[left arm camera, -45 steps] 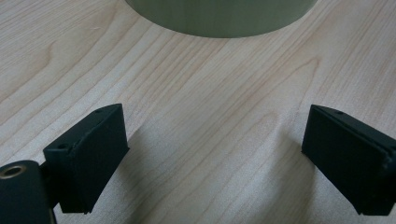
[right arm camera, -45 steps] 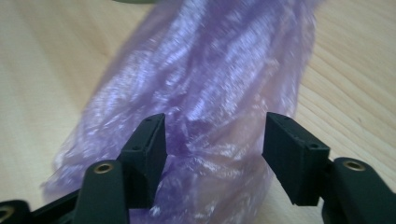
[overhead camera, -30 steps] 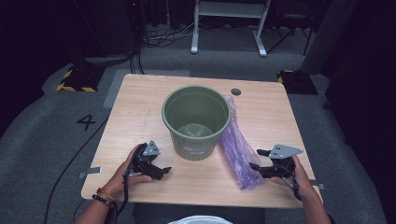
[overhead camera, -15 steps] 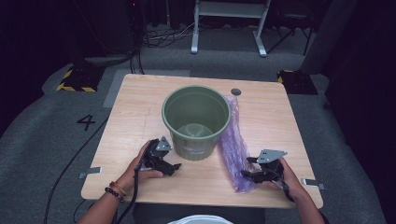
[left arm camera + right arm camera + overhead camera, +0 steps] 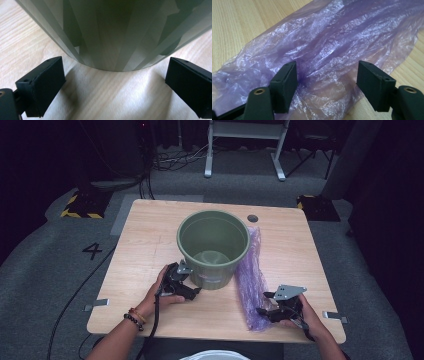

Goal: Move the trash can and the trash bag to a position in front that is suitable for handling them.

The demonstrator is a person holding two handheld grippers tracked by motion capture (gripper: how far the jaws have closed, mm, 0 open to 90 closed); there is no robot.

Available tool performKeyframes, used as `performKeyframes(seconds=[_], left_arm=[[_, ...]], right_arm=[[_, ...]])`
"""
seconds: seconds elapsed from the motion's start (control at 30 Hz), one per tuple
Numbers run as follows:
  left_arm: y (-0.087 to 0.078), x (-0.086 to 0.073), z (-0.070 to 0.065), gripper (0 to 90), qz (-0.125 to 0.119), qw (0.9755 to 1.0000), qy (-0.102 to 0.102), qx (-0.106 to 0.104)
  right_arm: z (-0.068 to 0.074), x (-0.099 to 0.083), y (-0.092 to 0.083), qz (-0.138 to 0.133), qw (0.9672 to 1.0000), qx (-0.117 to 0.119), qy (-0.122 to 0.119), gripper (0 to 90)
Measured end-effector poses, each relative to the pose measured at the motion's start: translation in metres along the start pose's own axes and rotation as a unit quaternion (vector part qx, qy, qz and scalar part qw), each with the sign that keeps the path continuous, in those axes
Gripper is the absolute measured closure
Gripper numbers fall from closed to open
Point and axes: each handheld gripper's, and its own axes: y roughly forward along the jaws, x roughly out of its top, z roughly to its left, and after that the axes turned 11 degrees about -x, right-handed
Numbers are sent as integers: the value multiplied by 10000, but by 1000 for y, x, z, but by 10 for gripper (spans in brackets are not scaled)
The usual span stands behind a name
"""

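A green bucket point(image 5: 213, 247) stands upright near the middle of the wooden worktop point(image 5: 145, 245), its mouth open to the high view. Just beside it, on the person's right, a crumpled purple plastic bag point(image 5: 251, 280) lies stretched out flat on the wood, running from beside the bucket's far rim down toward the near edge; its inner edge seems to touch the bucket's wall, though that is hard to tell

The left tongs point(image 5: 189, 287) are held low at the near foot of the bucket, pointing at its wall. In the left gripper view the two black jaws stand wide apart with the bucket's ribbed green side point(image 5: 112, 32) ahead of and between them, and bare wood under the gap; neither pad touches the bucket, so these tongs are open and hold nothing

The right tongs point(image 5: 265, 306) are at the near end of the bag. Their jaws have just been opening, and in the right gripper view they stand spread with the wrinkled purple film point(image 5: 329, 47) lying between and beyond them. The pad seen on the left rests against the film, the other pad is clear of it, so nothing is pinched: open, with the bag in the gap
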Motion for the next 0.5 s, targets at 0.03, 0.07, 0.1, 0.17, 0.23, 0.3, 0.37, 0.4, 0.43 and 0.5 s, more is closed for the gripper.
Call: performKeyframes(seconds=[0.03, 0.07, 0.1, 0.17, 0.23, 0.3, 0.37, 0.4, 0.43, 0.5], left_arm=[[1, 2, 1, 23, 20, 10000, -21, -18], [3, 3, 2, 23, 16, 10000, -10, -13], [4, 5, 2, 23, 19, 10000, -29, -37], [7, 8, 3, 24, 31, 10000, -8, -67], [10, 11, 5, 25, 15, 10000, 33, -30], [13, 15, 6, 25, 27, 10000, 41, -32], [17, 20, 8, 25, 23, 10000, 44, -72], [19, 22, 10, 25, 37, 9999, 84, -80], [21, 25, 10, 25, 44, 9999, 74, -100], [25, 29, 11, 25, 48, 9999, 119, -92]], right_arm=[[0, 0, 0, -34, 10000, 3, -30, 326], [0, -1, 0, -46, 10000, 1, -31, 324], [0, -1, 0, -54, 10000, -6, -33, 325], [0, -2, 0, -57, 10000, 4, -15, 327], [0, -2, 0, -42, 10000, 12, 43, 328], [0, -2, 0, -33, 10000, 12, 69, 327], [2, -1, 0, -9, 9999, 18, 110, 327], [3, -1, 0, -5, 9999, 14, 115, 327], [4, 0, 0, -1, 9999, 27, 107, 324], [8, 1, 1, 14, 9999, 75, 85, 318]])
